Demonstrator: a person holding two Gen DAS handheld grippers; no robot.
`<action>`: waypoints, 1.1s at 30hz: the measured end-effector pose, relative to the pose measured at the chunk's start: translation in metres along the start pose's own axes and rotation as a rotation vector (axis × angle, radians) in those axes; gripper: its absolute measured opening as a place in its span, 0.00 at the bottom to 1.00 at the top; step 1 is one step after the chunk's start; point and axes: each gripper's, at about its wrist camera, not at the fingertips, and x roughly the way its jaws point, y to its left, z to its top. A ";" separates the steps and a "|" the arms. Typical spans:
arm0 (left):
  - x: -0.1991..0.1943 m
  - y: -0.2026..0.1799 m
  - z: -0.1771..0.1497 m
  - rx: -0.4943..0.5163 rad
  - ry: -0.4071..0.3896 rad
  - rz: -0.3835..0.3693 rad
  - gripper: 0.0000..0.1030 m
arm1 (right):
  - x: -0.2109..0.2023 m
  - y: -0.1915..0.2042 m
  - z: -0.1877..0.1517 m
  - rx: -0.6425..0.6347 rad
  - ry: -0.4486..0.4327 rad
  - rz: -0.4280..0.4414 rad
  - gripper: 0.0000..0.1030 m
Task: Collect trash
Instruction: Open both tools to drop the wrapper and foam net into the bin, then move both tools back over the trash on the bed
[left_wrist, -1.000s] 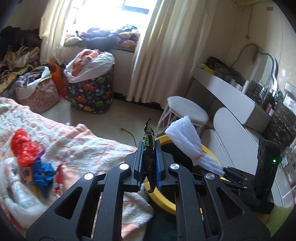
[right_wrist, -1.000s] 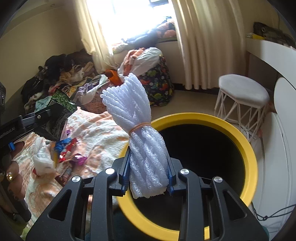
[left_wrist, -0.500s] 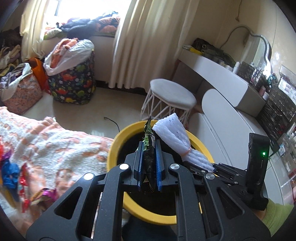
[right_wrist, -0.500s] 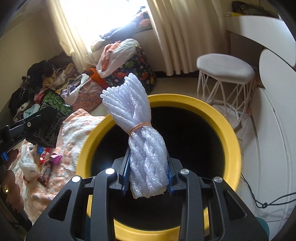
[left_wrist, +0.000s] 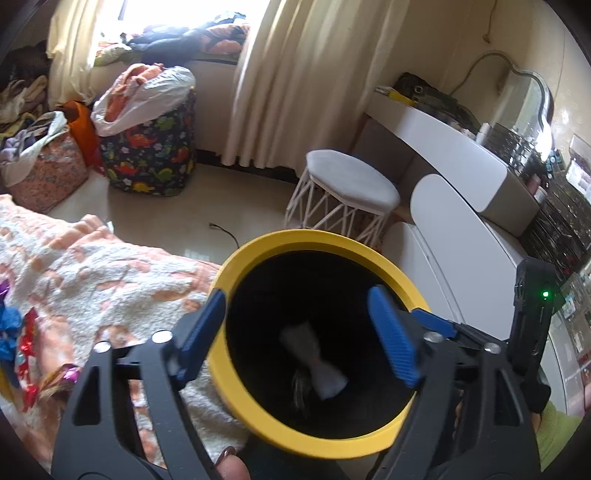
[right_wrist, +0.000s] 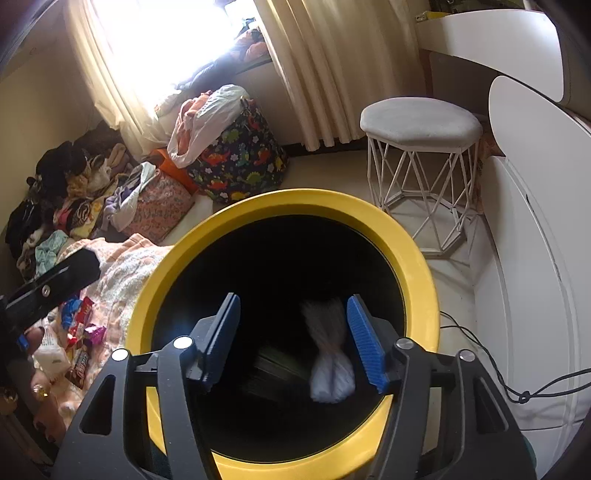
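Observation:
A bin with a yellow rim and a black inside stands beside the bed. My left gripper hangs over its mouth, jaws opening, nothing between the blue pads. Below it a white foam net bundle and a dark wrapper drop, blurred, inside the bin. In the right wrist view my right gripper is also above the bin's rim, its jaws opening. The foam net bundle falls close to the right pad, loose; the dark wrapper lies lower left of it.
Several bright wrappers lie on the orange and white blanket left of the bin. A white wire stool, a white dressing table, a dinosaur-print bag and a floor cable surround it. A person's finger shows below.
Both grippers sank a little over the bin and opened. The green wrapper has left the left jaws and the foam net bundle the right jaws; both now fall into the bin.

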 end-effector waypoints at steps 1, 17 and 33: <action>-0.002 0.001 0.000 0.000 -0.006 0.008 0.73 | -0.001 0.002 0.001 -0.002 -0.004 0.006 0.60; -0.062 0.042 -0.001 -0.043 -0.137 0.185 0.89 | -0.016 0.060 -0.001 -0.105 -0.051 0.108 0.70; -0.112 0.089 -0.010 -0.110 -0.211 0.289 0.89 | -0.023 0.121 -0.009 -0.192 -0.056 0.182 0.76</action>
